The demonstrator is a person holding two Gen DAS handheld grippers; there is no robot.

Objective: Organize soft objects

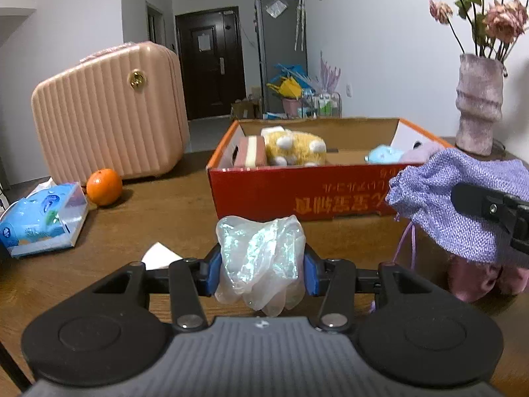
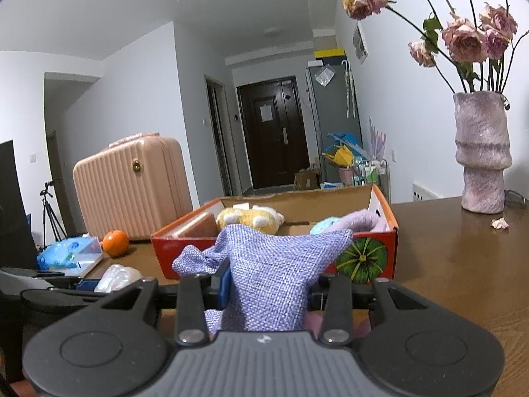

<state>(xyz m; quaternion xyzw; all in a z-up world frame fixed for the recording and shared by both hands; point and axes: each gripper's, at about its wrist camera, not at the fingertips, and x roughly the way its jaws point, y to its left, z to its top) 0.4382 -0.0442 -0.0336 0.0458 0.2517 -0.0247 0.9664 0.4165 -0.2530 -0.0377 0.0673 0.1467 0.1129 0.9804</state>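
Left wrist: left gripper [image 1: 261,264] clamping crumpled plastic glove [image 1: 261,258], near red box [image 1: 297,195]. Right gripper [image 2: 267,289] pinching purple pouch [image 2: 274,264] before same box.

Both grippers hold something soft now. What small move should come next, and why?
Probably lift the left gripper, shut on the clear plastic glove, forward over the red box. The box already holds plush toys, and the right gripper has its purple woven pouch nearest it.

Soft, even indoor light — sharp focus, faint shadows, fisheye bending at edges.
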